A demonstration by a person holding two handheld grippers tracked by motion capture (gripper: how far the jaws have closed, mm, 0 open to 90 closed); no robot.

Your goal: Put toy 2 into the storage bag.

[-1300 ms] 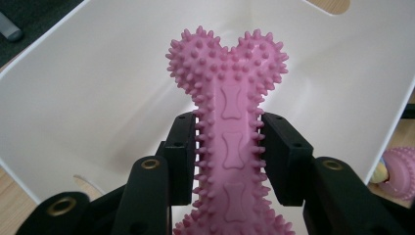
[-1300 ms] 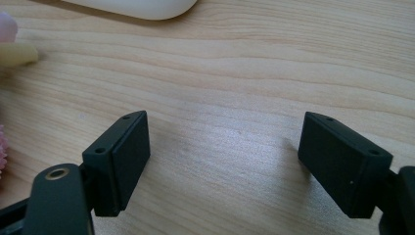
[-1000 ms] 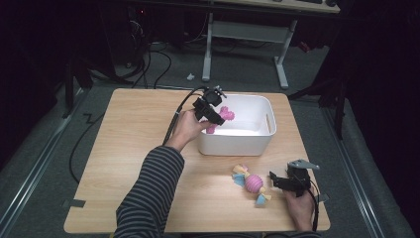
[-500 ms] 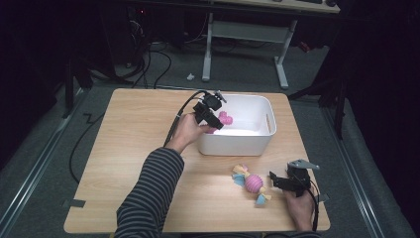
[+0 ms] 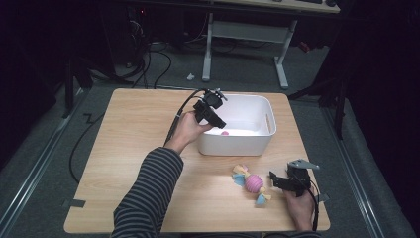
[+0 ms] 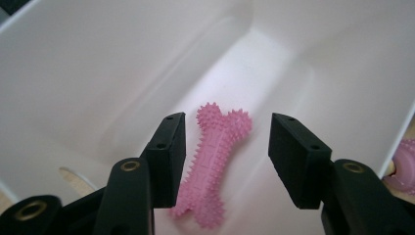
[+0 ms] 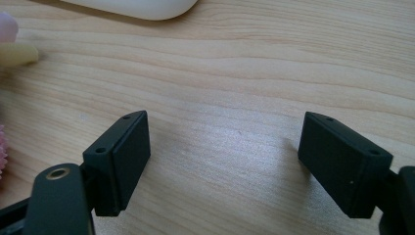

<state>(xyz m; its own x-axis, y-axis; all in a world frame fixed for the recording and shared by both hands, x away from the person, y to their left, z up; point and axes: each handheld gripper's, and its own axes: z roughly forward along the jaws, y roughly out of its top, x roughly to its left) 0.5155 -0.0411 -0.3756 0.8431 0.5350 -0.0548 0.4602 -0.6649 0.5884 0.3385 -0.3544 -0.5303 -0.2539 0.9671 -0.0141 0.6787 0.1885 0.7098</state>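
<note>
Lying on the floor of the white tub (image 6: pixel 98 73), the pink bone toy (image 6: pixel 213 166) sat below and between the jaws of the left gripper (image 6: pixel 225 161), which had just been opening; neither pad pressed on it, and a gap showed on its right side. From the high view the left gripper (image 5: pixel 212 115) hung over the tub's (image 5: pixel 233 146) near-left corner, and the bone (image 5: pixel 225 133) showed as a small pink spot beside the near wall.

The left jaw covered part of the bone's lower edge in the left gripper view, and its bottom end ran close to the frame's lower border. At the far right of that view a second pink shape was cut off past the tub's wall, too little to name.

The right gripper (image 5: pixel 283 182) rested near the desk's (image 5: pixel 133 144) front right corner, its jaws spread wide over bare wood with nothing between them (image 7: pixel 222 166). Just left of it lay a striped pink ball toy (image 5: pixel 253 183) with pale blue and yellow ends.

The bone was rubbery-looking and covered in short spikes, with knobbed ends. The tub was smooth, glossy plastic with rounded corners, and the desk had a light wood grain.
</note>
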